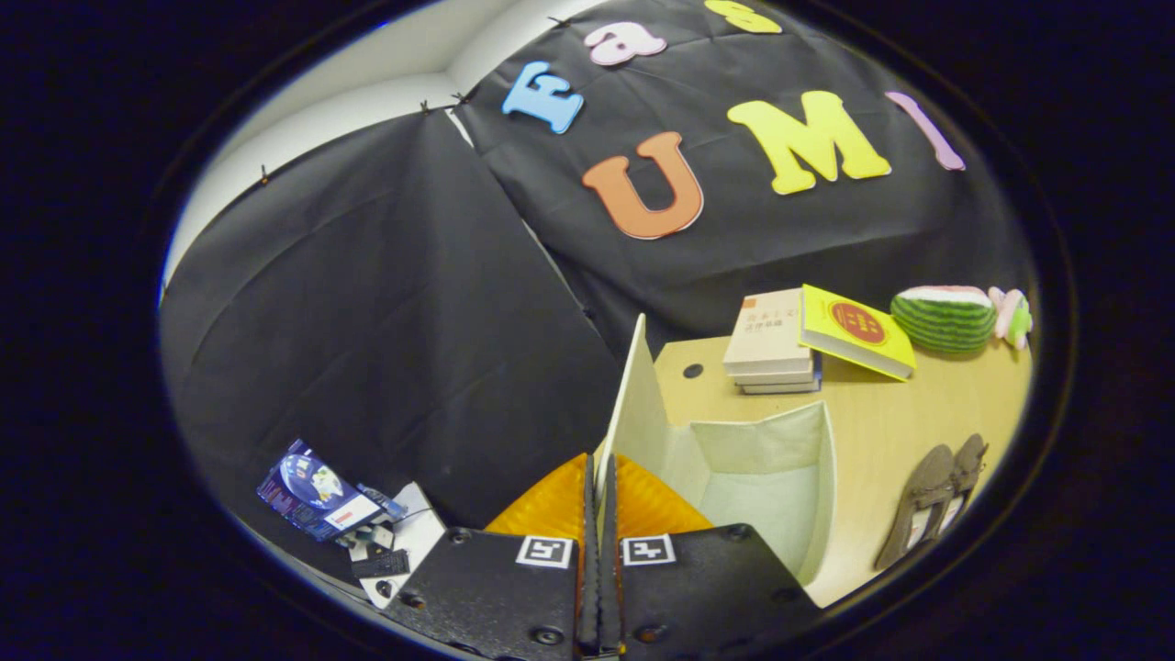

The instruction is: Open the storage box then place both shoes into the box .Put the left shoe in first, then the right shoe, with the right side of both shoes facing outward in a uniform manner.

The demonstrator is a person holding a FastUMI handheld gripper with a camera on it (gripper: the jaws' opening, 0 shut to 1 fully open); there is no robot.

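A white storage box (pixel 808 477) stands open on the wooden table, its inside bare. Its lid (pixel 638 404) is raised upright along the box's left side. My gripper (pixel 598 482) is shut on the near edge of that lid, with both fingers pressed together on the thin panel. A pair of dark flat shoes (pixel 936 500) lies side by side on the table to the right of the box, beyond my fingers and well apart from them.
A stack of books (pixel 769 344) with a yellow book (pixel 858 330) leaning on it stands behind the box. A watermelon plush (pixel 945 317) and a pink toy (pixel 1010 312) lie farther right. A blue carton (pixel 317 491) and small items sit low at the left, off the table (pixel 881 413).
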